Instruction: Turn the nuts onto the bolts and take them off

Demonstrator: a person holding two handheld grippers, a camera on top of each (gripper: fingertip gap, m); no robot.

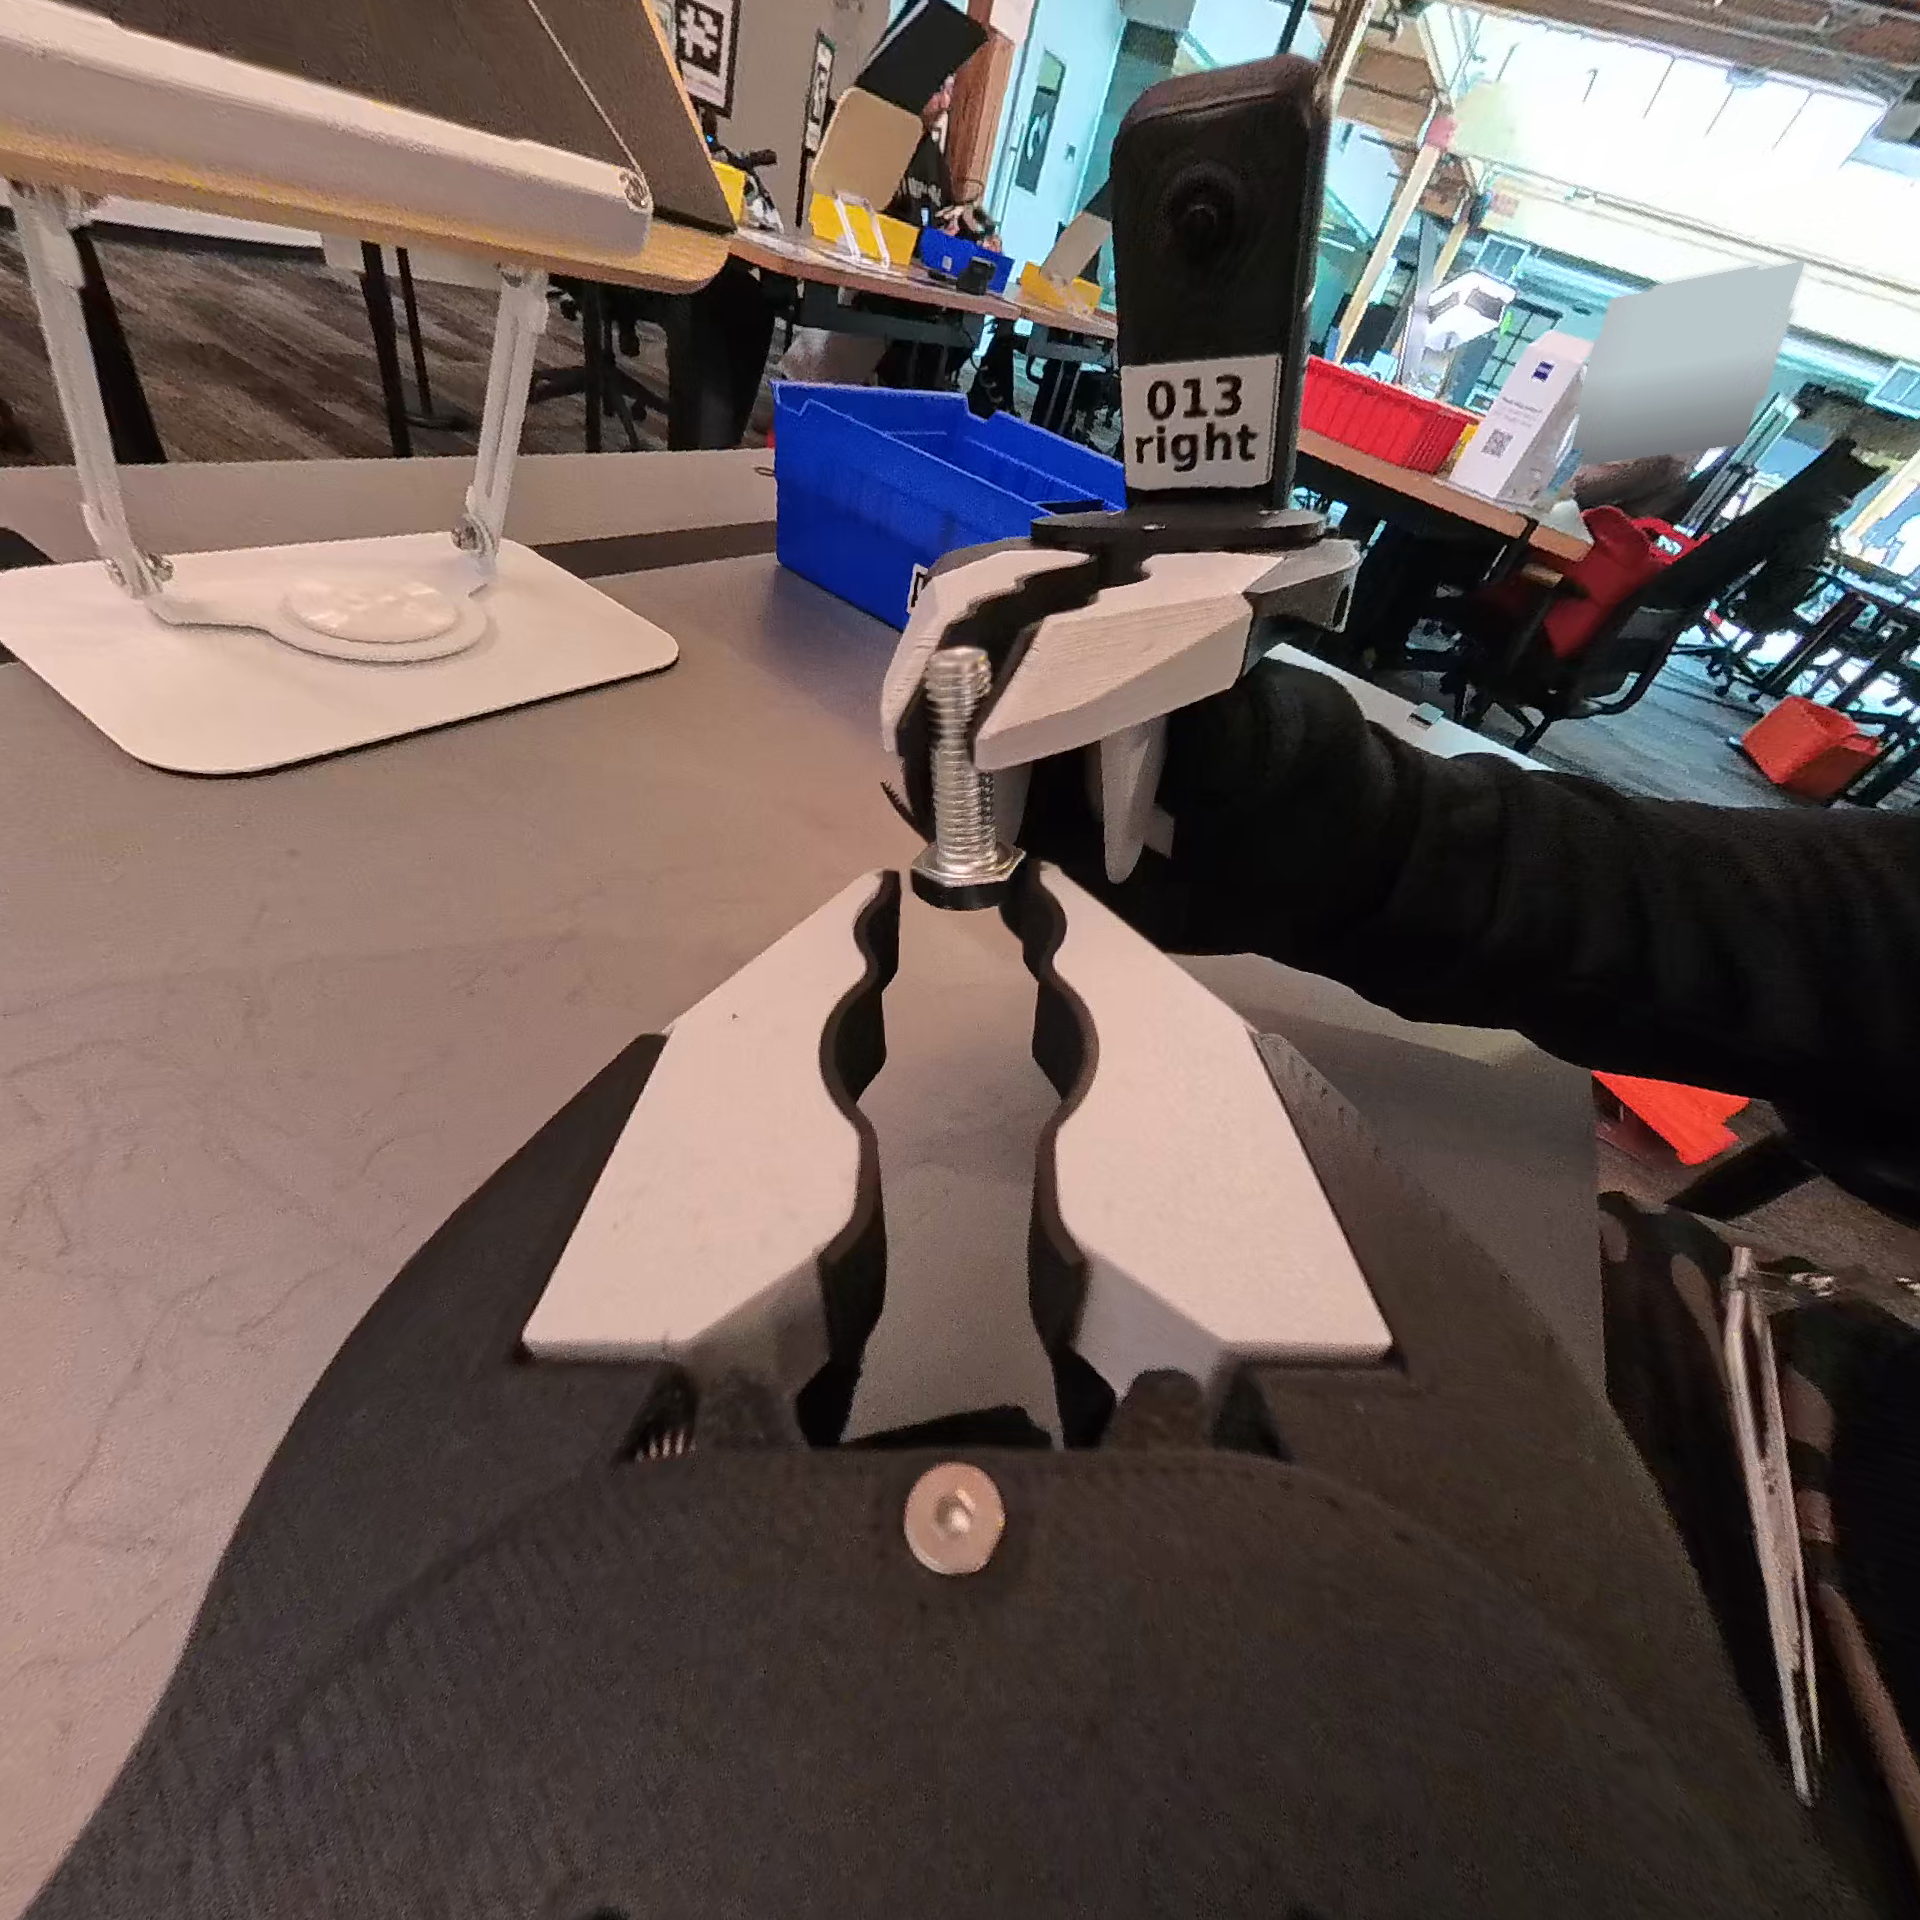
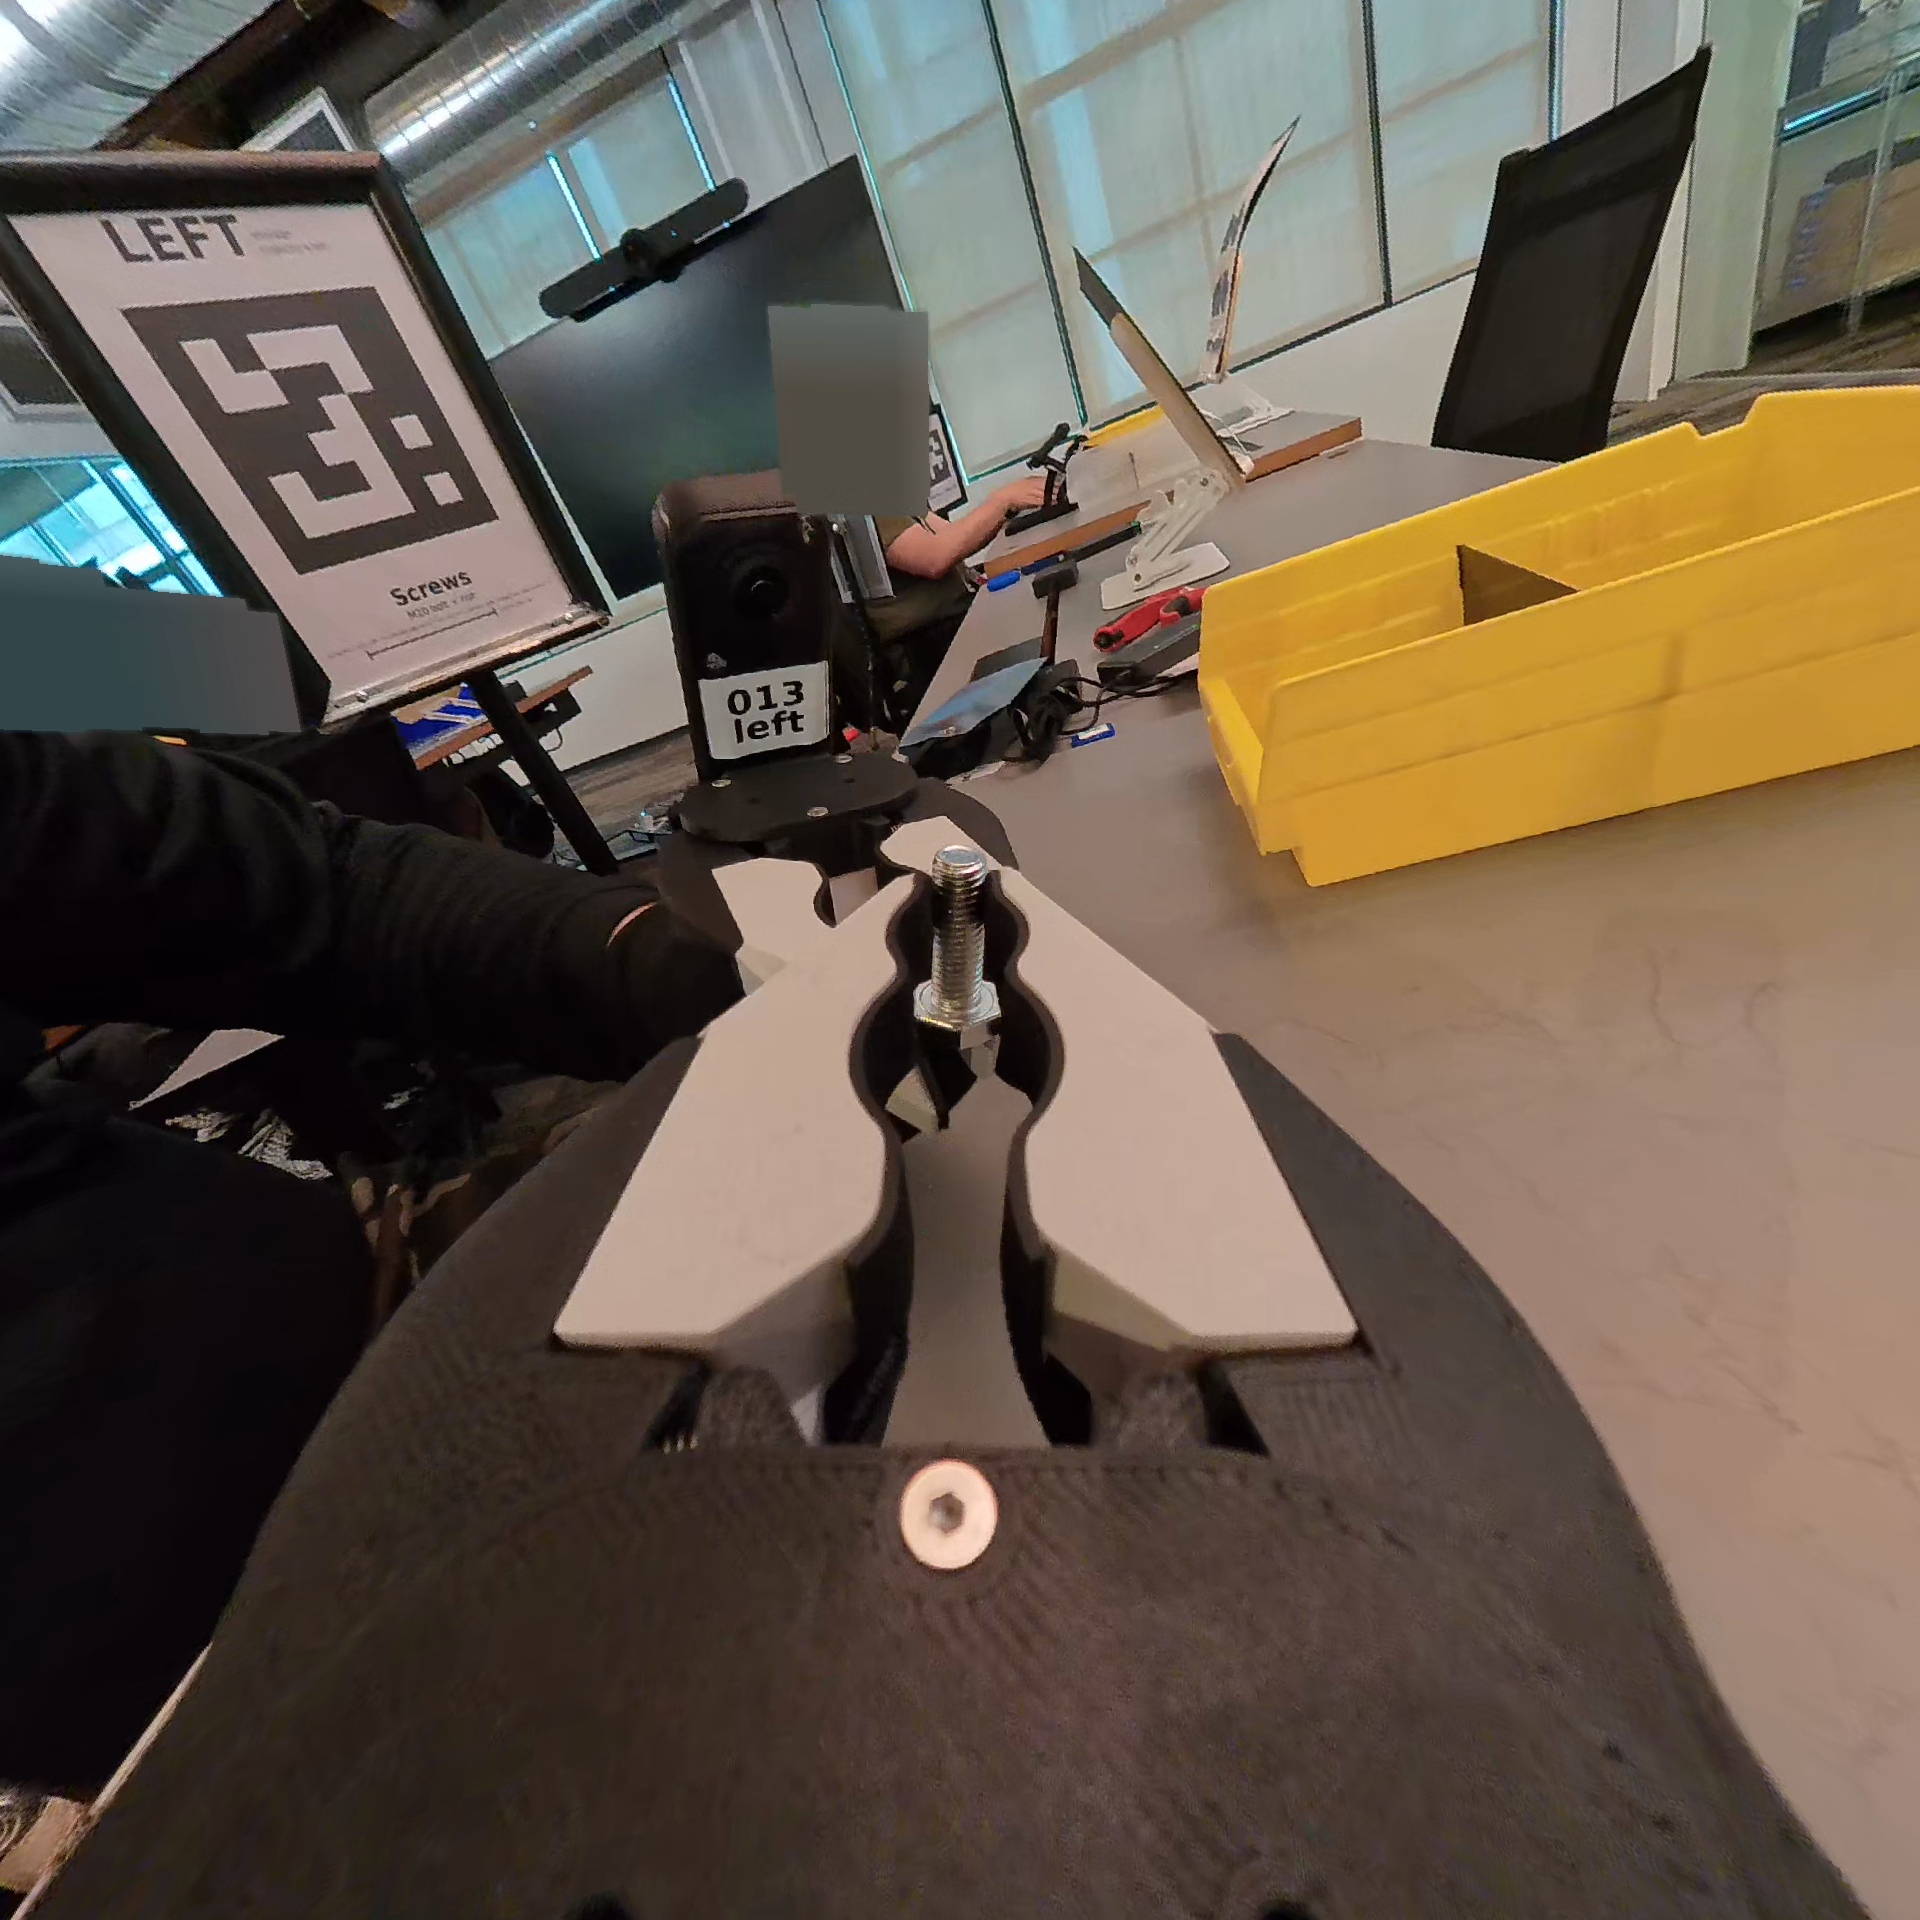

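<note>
**Bolt held upright between both hand-held grippers, nut low on the shank**

The right hand-held gripper (image 1: 951,717) is clenched on the upper threads of the bolt (image 1: 958,758), long axis vertical, held in the air above the grey worktop (image 1: 312,987). The left hand-held gripper (image 1: 961,894) sits directly below, tips at the hex part at the bolt's lower end; nut (image 2: 956,1006) or bolt head, can't tell for sure. Its fingers look closed on that part, grip not fully visible. Blue bin (image 1: 894,488) sits behind toward the far edge, yellow bin (image 2: 1558,623) off to the right side. Likely step: spin the hex part along the vertical axis, left gripper nearest.
</note>
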